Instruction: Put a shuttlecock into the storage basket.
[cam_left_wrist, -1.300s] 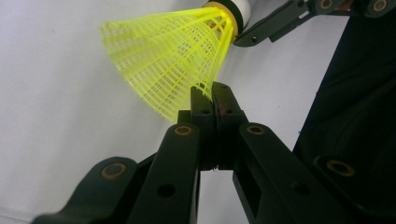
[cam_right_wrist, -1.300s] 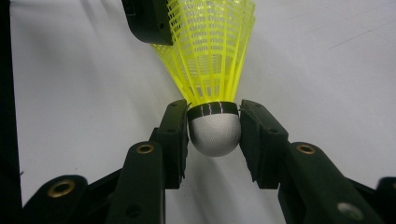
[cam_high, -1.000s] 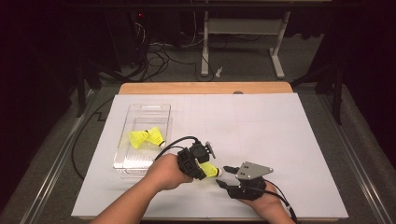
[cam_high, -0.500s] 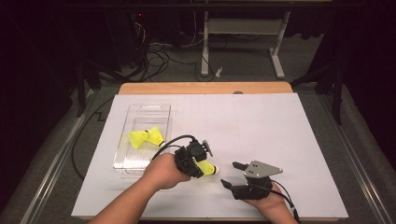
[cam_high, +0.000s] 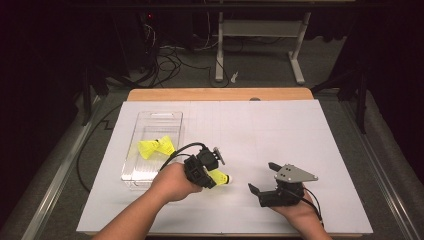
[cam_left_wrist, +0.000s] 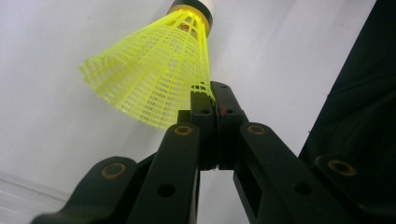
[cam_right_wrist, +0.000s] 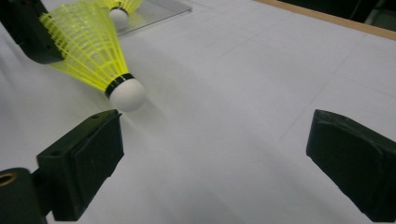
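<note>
The yellow shuttlecock (cam_high: 218, 176) is held up just above the white sheet (cam_high: 280, 135) that covers the desk (cam_high: 220, 94). It sits near the front middle of the sheet. Its white round tip (cam_right_wrist: 127, 94) points toward the right gripper (cam_high: 264, 178), and its net skirt points back toward the left gripper (cam_high: 204, 170).

In the left gripper view, the two black fingers (cam_left_wrist: 201, 109) are pressed tight together. They pinch the edge of the yellow net skirt between them, so the shuttlecock (cam_left_wrist: 159, 70) sticks out past the fingertips, with the tip farthest away.

In the right gripper view, the shuttlecock (cam_right_wrist: 91, 49) is up at the top left, just beyond one black finger (cam_right_wrist: 81, 163). It is not between the fingers and it does not touch them. The other finger is far over on the other side. These fingers are spread wide with nothing in them, and they have just been opening. Only white sheet lies between them.

In the high view, the right gripper rests low on the sheet, a little way to the right of the shuttlecock, with a grey plate on top of it.

To the left of the left hand (cam_high: 172, 182) lies a clear plastic tray (cam_high: 150, 120). Inside it are more yellow shuttlecocks (cam_high: 156, 148).
</note>
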